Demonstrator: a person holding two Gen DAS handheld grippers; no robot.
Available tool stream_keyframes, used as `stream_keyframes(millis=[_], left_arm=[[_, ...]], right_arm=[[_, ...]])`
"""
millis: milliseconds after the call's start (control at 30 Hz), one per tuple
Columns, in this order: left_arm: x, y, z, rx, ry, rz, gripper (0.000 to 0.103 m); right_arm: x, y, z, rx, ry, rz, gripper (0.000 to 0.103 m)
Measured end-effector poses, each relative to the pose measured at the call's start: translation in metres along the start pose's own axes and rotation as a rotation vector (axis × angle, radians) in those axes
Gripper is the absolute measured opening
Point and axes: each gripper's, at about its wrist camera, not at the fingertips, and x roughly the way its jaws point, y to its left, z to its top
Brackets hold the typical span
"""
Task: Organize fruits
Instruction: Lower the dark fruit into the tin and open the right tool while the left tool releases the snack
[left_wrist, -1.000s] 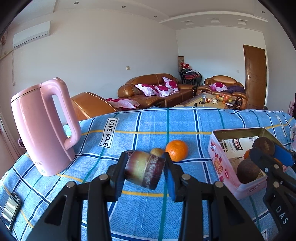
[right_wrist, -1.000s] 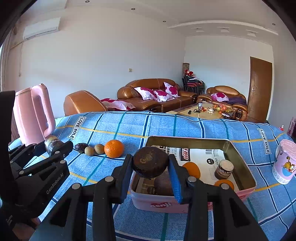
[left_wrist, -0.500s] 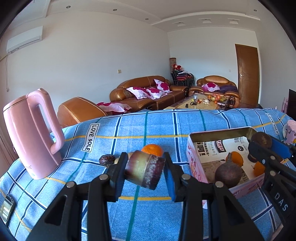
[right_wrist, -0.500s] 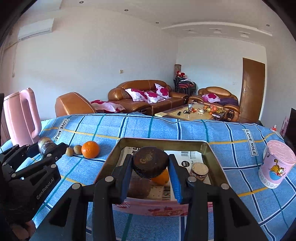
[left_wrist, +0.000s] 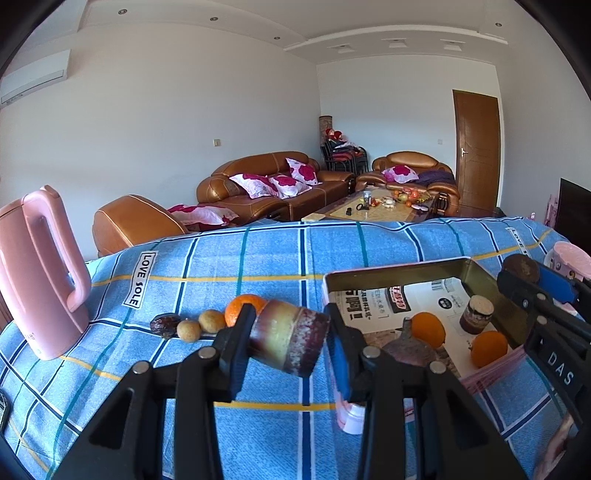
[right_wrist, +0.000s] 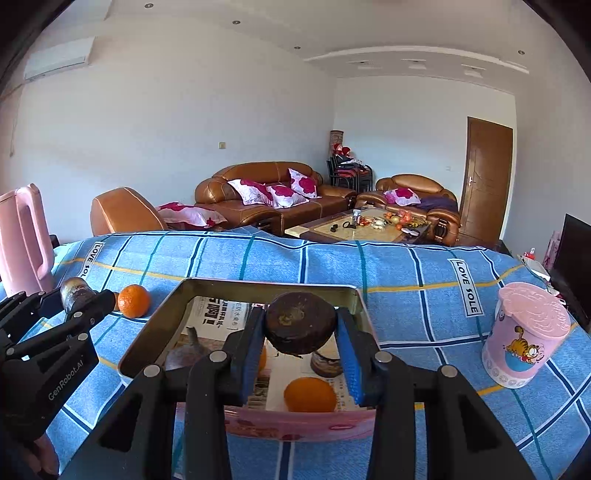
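My left gripper (left_wrist: 290, 332) is shut on a short red and yellow fruit piece (left_wrist: 291, 345), held above the blue checked cloth just left of the pink tin box (left_wrist: 399, 271). My right gripper (right_wrist: 300, 334) is shut on a dark brown round fruit (right_wrist: 300, 325) and hangs over the box (right_wrist: 266, 284). Inside the box lie two oranges (left_wrist: 427, 329) (left_wrist: 487, 349), a dark purple fruit (left_wrist: 406, 350) and another short fruit piece (left_wrist: 476, 314). On the cloth to the left sit an orange (left_wrist: 236, 310), two small brown fruits (left_wrist: 211, 320) and a dark wrinkled one (left_wrist: 165, 325).
A pink kettle (left_wrist: 37, 273) stands at the far left of the table. A pink cartoon cup (right_wrist: 524, 336) stands right of the box. Behind the table's far edge are brown sofas and a coffee table.
Both grippers have moved to the right with their fruit still held. The right one now hangs over the box's middle, and the left one has come up beside the box's left wall.
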Motion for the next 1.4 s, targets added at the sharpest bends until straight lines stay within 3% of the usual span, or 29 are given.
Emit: stream_keyframes(millis=[300, 700, 967, 1167, 1400], left_arm=[[0.01, -0.031, 0.009, 0.022, 0.004, -0.062, 0.04], [0.035, -0.08, 0.02, 0.037, 0.06, -0.163, 0.04], [0.05, -0.081, 0.02, 0.031, 0.132, -0.178, 0.039], [0.059, -0.075, 0.018, -0.016, 0.172, -0.189, 0.039], [0.061, -0.069, 0.017, -0.048, 0.184, -0.192, 0.039]], right_arm=[[0.008, -0.036, 0.004, 0.061, 0.007, -0.053, 0.041], [0.034, -0.046, 0.013, 0.073, 0.033, -0.083, 0.041], [0.064, -0.043, 0.019, 0.072, 0.105, -0.008, 0.041], [0.082, -0.043, 0.019, 0.093, 0.183, 0.105, 0.041], [0.081, -0.041, 0.016, 0.09, 0.183, 0.172, 0.041]])
